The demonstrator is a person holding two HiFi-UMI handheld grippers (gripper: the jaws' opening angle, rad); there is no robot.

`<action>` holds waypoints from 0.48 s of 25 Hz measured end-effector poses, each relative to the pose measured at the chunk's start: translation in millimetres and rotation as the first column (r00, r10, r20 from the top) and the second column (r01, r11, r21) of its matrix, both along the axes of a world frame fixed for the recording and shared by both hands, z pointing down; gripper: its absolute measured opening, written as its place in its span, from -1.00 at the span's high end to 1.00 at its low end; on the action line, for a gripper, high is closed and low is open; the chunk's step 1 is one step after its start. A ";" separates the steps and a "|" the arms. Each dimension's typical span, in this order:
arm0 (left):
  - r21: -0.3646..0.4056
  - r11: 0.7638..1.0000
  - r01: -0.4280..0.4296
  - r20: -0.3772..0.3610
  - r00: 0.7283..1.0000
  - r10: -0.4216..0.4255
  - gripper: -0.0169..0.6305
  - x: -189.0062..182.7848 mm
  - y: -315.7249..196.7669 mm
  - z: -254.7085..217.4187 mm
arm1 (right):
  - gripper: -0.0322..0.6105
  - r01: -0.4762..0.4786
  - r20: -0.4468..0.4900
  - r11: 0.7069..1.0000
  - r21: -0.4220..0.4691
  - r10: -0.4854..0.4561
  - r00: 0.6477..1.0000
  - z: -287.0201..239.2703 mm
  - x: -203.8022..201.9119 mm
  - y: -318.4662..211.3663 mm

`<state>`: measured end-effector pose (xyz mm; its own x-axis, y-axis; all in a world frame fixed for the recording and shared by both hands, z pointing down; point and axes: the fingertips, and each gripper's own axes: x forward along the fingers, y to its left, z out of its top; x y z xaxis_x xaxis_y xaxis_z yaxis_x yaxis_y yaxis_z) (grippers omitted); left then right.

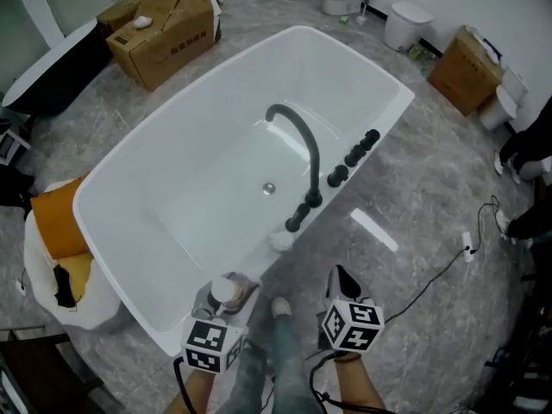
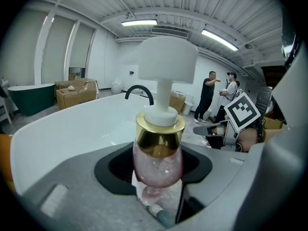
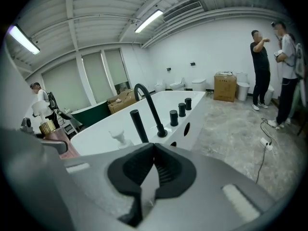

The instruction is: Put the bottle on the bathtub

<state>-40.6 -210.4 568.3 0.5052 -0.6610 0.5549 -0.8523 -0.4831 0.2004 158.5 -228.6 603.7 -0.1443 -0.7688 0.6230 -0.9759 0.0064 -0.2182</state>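
One pink pump bottle (image 2: 159, 153), upright, is clamped at its rounded belly between the jaws of the left gripper (image 2: 156, 172), at the near rim of the bathtub (image 1: 379, 123); the right gripper (image 3: 151, 150) has its jaws pressed together on nothing. Probable hazards: the smooth round body may slip or tilt in the grip; released too close to the narrow rim's edge, the tall bottle could topple off.
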 end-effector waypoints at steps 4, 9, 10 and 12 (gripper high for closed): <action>0.013 1.000 0.009 0.008 1.000 -0.009 0.26 1.3 -13.8 7.6 | 0.89 -0.019 0.019 1.000 0.004 0.018 1.000 6.0 3.1 -13.2; 0.027 0.999 0.031 0.009 0.999 -0.031 0.26 3.9 -29.7 14.9 | 0.89 -0.015 0.029 1.000 0.007 0.015 0.999 12.5 4.4 -25.6; 0.031 0.999 0.036 0.008 0.999 -0.036 0.26 4.3 -33.1 16.0 | 0.89 -0.011 0.029 1.000 0.007 0.011 1.000 14.2 4.5 -27.9; 0.036 0.998 0.045 0.006 0.999 -0.046 0.26 4.4 -39.2 18.3 | 0.89 -0.004 0.026 1.000 0.003 0.004 1.000 17.9 4.6 -30.8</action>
<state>-36.2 -249.7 586.6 0.4702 -0.7029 0.5337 -0.8749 -0.4507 0.1772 163.1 -259.3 621.6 -0.1578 -0.7714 0.6165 -0.9698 0.0036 -0.2438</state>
